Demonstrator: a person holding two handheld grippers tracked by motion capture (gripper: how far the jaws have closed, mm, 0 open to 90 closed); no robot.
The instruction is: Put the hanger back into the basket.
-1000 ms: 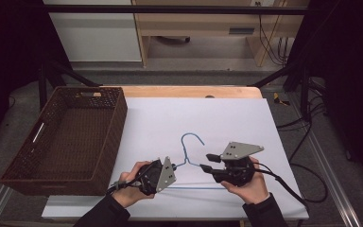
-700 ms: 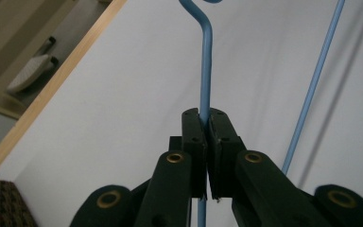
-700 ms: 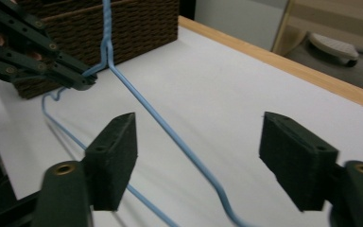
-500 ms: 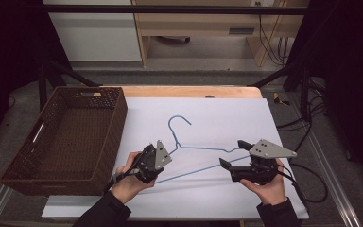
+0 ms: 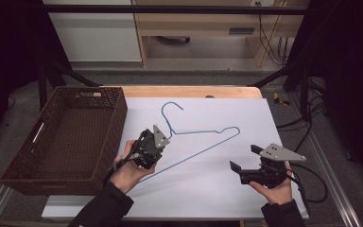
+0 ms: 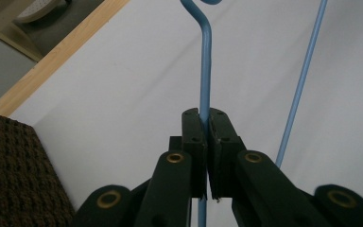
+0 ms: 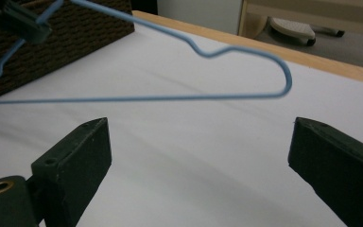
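Right gripper [image 5: 243,163] sat nearest, low at the right of the worktop [image 5: 217,189] — its jaws had just been opening and stood wide apart, nothing between them. A second ago it held the hanger's right end together with the left; it had let go and drawn off rightward.

Left gripper [image 5: 157,142] was clamped tight on the blue wire hanger [image 5: 203,146] at the neck below the hook — sole hold now. Hanger had swung up and toward the basket side, its far end tilted across the white sheet. Judged: one-handed carry toward the basket [image 5: 66,137] under way.

Count: one hanger, one wicker basket with nothing seen inside, two grippers.
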